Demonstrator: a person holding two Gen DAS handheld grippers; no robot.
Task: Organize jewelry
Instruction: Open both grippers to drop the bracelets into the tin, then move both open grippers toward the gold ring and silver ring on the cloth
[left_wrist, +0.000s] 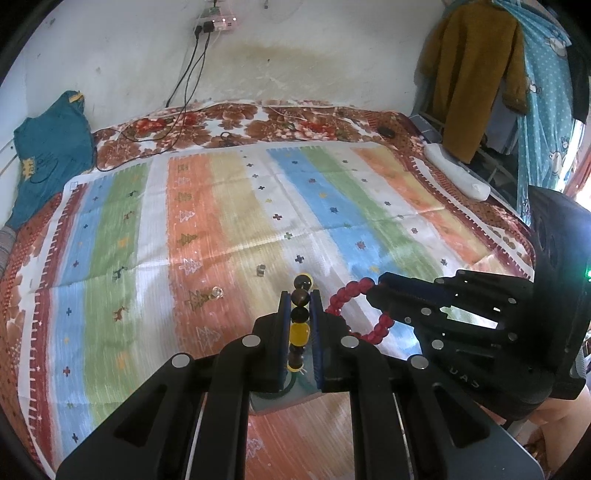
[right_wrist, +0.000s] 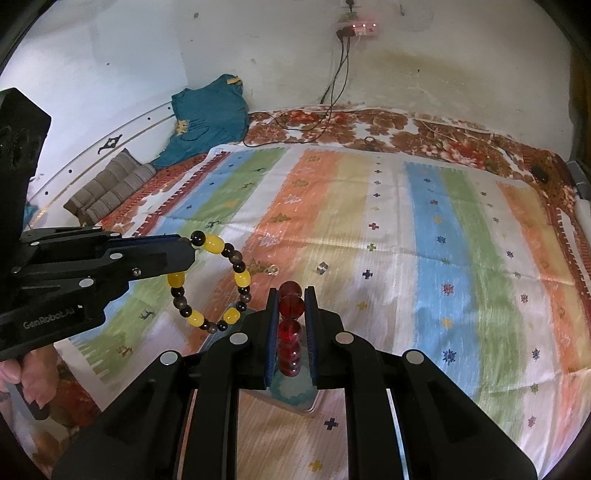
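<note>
My left gripper is shut on a bracelet of yellow and dark beads, held edge-on between its fingers above the striped mat. From the right wrist view that same yellow and dark bracelet hangs as a ring from the left gripper. My right gripper is shut on a red bead bracelet. In the left wrist view the red bracelet hangs from the right gripper, close beside the left one. A clear ring and a small silver ring lie on the mat ahead.
The striped mat covers a floral blanket on a bed against a white wall. Black cables trail onto the blanket. A teal garment lies far left, a white object at the right edge. A grey box shows under the left fingers.
</note>
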